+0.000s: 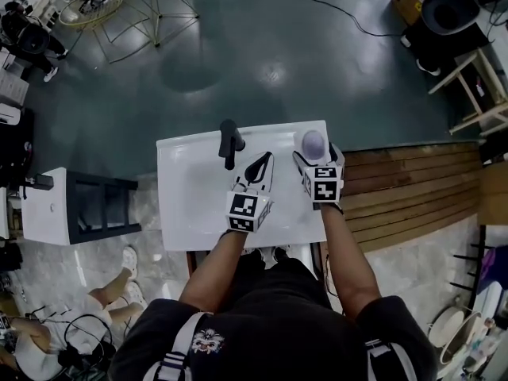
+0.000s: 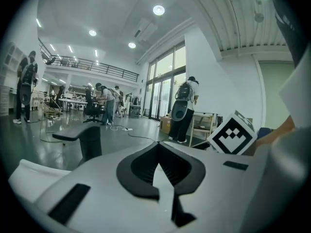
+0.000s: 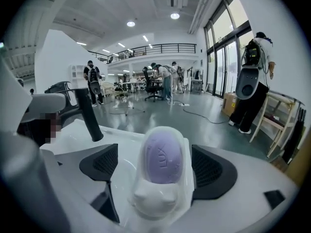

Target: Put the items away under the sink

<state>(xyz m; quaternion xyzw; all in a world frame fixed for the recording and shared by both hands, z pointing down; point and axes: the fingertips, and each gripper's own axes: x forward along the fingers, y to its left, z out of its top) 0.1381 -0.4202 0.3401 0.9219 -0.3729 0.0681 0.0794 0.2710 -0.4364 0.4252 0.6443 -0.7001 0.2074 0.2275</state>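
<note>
We see a white surface [image 1: 190,201] with a black faucet [image 1: 230,143] standing near its far edge. At the far right corner of this surface sits a white soap dish [image 3: 150,200], and a purple soap [image 3: 164,157] lies in it. The right tongs [image 3: 154,166] are spread wide around the dish. In the right gripper view there is a clear gap between the left pad and the dish. The right pad is very close to the rim of the dish, but we do not see it press, so nothing is pinched. In the head view the same soap [image 1: 313,141] shows just ahead of the right tongs [image 1: 314,155].

The left tongs [image 2: 158,147] are pressed together at the tips, and nothing is between them. We see only the white surface through the loop of the black pads. In the head view the left tongs [image 1: 260,165] are over the middle of the surface, between the faucet and the right tongs. They are near both and touch neither
</note>
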